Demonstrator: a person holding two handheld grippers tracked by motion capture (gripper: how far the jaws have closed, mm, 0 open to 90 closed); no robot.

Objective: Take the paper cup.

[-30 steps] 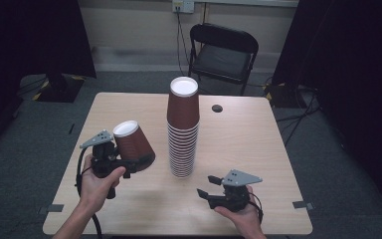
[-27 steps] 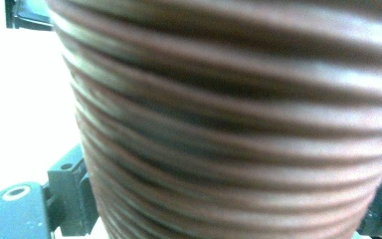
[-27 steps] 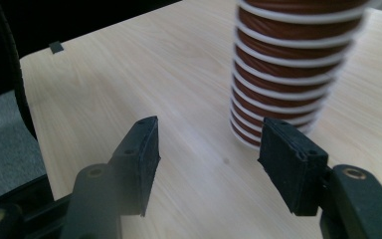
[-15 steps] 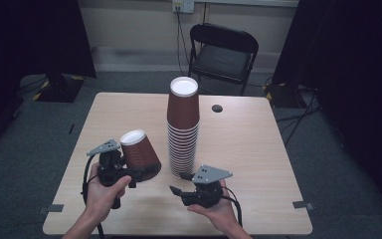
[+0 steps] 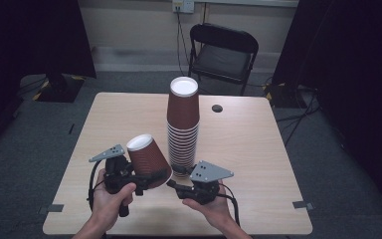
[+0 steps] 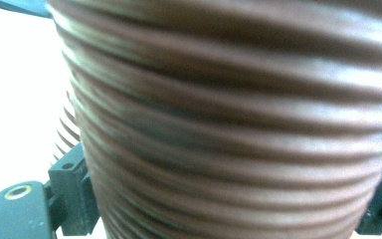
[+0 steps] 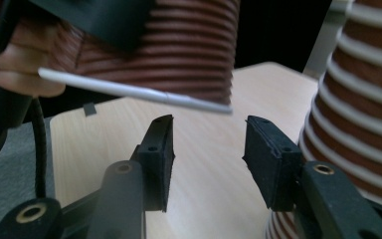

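Right gripper (image 5: 173, 185): our jaws stand apart with nothing between them; they have just been closing, near the held cup's rim.
Left gripper (image 5: 146, 180): clamped on the loose cup (image 5: 148, 158), which we hold tilted above the table (image 5: 258, 164), just left of the stack.
Handling: we judge it light, ribbed, thin-walled paper that crushes easily; we'd take it at the stiffer rim.
Cup stack (image 5: 182, 129): upright mid-table.
Chair (image 5: 222, 52): beyond.
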